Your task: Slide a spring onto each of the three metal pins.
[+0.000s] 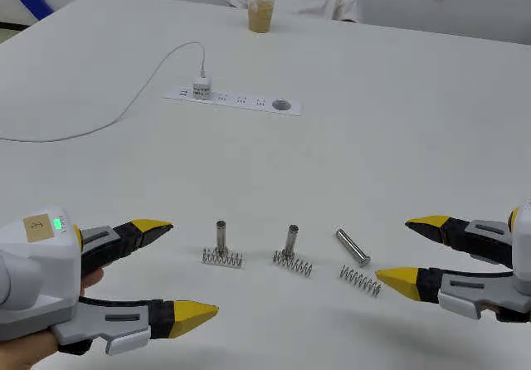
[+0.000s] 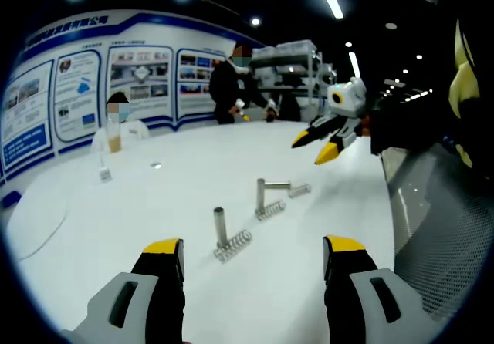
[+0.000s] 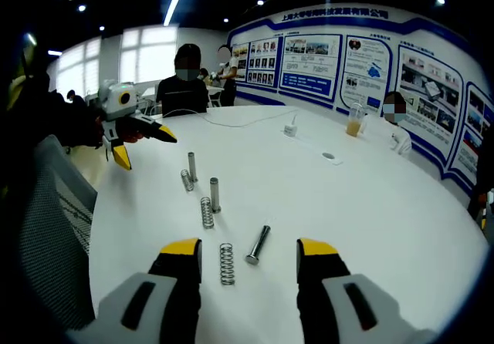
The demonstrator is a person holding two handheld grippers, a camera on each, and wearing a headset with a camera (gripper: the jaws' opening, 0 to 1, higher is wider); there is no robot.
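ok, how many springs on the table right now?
3, all loose: left spring by the left upright pin, middle spring by the middle upright pin, right spring beside the fallen pin.

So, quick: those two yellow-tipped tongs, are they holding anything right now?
Left tongs: open, holding nothing.
Right tongs: open, holding nothing.

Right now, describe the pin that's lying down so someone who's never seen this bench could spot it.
On the white table, three metal pins sit in a row. Take the pin nearest the right gripper: its two neighbours stand upright, this one lies flat.
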